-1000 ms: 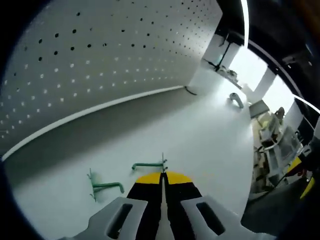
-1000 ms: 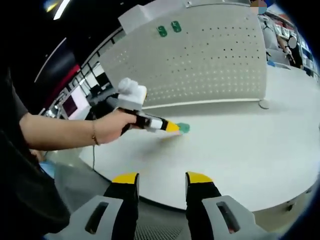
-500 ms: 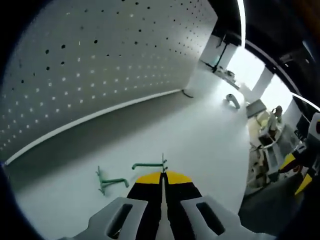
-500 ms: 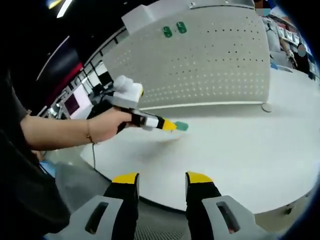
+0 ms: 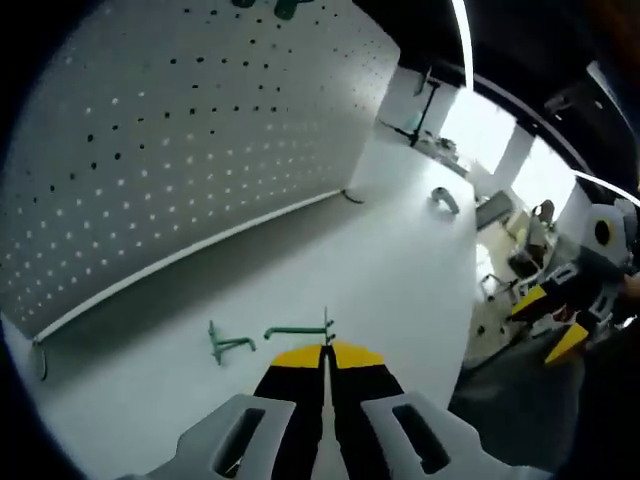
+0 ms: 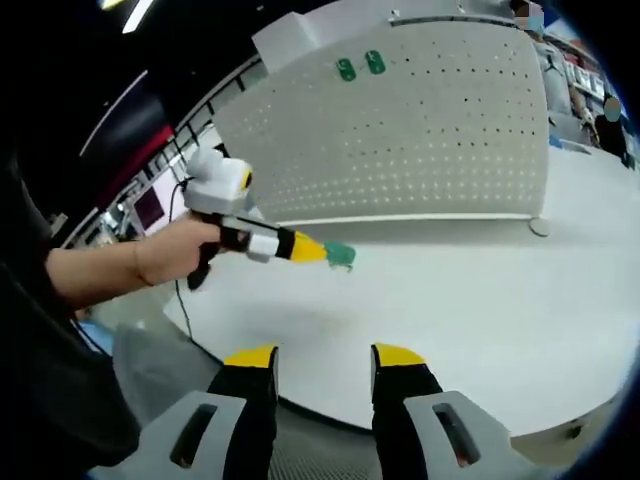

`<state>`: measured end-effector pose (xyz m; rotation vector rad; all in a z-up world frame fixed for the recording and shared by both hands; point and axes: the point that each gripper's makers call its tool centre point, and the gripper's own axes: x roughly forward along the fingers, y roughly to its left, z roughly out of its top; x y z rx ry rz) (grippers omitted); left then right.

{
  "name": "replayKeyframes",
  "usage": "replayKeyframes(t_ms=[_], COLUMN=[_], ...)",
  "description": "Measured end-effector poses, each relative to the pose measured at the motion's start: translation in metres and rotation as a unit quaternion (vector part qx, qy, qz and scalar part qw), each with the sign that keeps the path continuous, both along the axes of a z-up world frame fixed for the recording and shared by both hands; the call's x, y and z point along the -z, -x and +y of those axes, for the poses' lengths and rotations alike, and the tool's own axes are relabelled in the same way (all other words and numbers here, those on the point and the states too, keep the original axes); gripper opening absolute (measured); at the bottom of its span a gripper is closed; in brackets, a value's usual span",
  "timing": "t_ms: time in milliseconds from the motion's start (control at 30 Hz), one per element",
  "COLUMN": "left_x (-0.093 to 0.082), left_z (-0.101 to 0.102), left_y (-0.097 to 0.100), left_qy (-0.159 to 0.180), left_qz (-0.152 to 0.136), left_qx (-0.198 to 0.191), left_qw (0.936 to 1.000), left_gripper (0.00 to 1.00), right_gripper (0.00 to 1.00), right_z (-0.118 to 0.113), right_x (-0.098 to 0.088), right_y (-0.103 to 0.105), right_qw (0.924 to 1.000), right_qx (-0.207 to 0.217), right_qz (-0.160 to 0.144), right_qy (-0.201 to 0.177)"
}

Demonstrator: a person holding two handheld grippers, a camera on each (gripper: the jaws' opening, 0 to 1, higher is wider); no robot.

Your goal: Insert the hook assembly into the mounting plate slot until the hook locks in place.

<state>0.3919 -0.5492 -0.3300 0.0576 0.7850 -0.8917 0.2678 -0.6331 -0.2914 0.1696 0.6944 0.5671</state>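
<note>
My left gripper [image 5: 326,350] is shut on a thin green wire hook [image 5: 298,331] that sticks out to the left of its yellow tips. A second green hook [image 5: 228,344] lies on the white table [image 5: 400,290] just beyond. The white pegboard [image 5: 200,130] stands behind, with green pieces [image 5: 285,8] at its top edge. In the right gripper view a hand holds the left gripper [image 6: 318,251] above the table [image 6: 460,310], the green hook [image 6: 341,256] at its tip, in front of the pegboard [image 6: 430,130]. My right gripper [image 6: 322,362] is open and holds nothing.
Two green pieces [image 6: 360,67] hang near the pegboard's top. A small grey curved part [image 5: 443,200] lies on the table past the board's end. The right gripper [image 5: 560,320] shows beyond the table's edge. A person's forearm [image 6: 100,275] reaches in from the left.
The left gripper has risen and drawn back from the table with the hook still in it. The loose hook stays on the table. The right gripper has hardly moved.
</note>
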Motion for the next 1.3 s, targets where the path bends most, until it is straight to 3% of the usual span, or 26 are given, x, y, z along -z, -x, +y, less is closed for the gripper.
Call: replayKeyframes(t_ms=[200, 367, 567, 767, 933, 1300], left_x=[-0.014, -0.024, -0.041, -0.060, -0.069, -0.081], left_z=[0.006, 0.015, 0.026, 0.031, 0.039, 0.048], left_y=[0.020, 0.037, 0.054, 0.067, 0.079, 0.100], left_qy=[0.000, -0.018, 0.001, 0.003, -0.015, -0.019], left_qz=[-0.005, -0.025, -0.012, -0.023, -0.037, -0.039], left_qx=[0.015, 0.049, 0.044, 0.056, 0.080, 0.097], left_qw=[0.9999, 0.9983, 0.9990, 0.9982, 0.9960, 0.9944], left_gripper=[0.01, 0.01, 0.01, 0.01, 0.01, 0.01], right_gripper=[0.36, 0.36, 0.36, 0.36, 0.36, 0.36], right_z=[0.003, 0.003, 0.009, 0.017, 0.023, 0.045], right_x=[-0.002, -0.005, -0.009, -0.017, -0.026, -0.035], right_y=[0.002, 0.001, -0.001, -0.005, -0.008, -0.006], right_qw=[1.0000, 0.9999, 0.9998, 0.9993, 0.9987, 0.9966], right_qx=[-0.008, -0.005, -0.019, -0.029, -0.036, -0.065], right_qz=[-0.003, -0.004, -0.008, -0.014, -0.021, -0.031], right_qy=[0.000, -0.008, -0.010, -0.020, -0.030, -0.039])
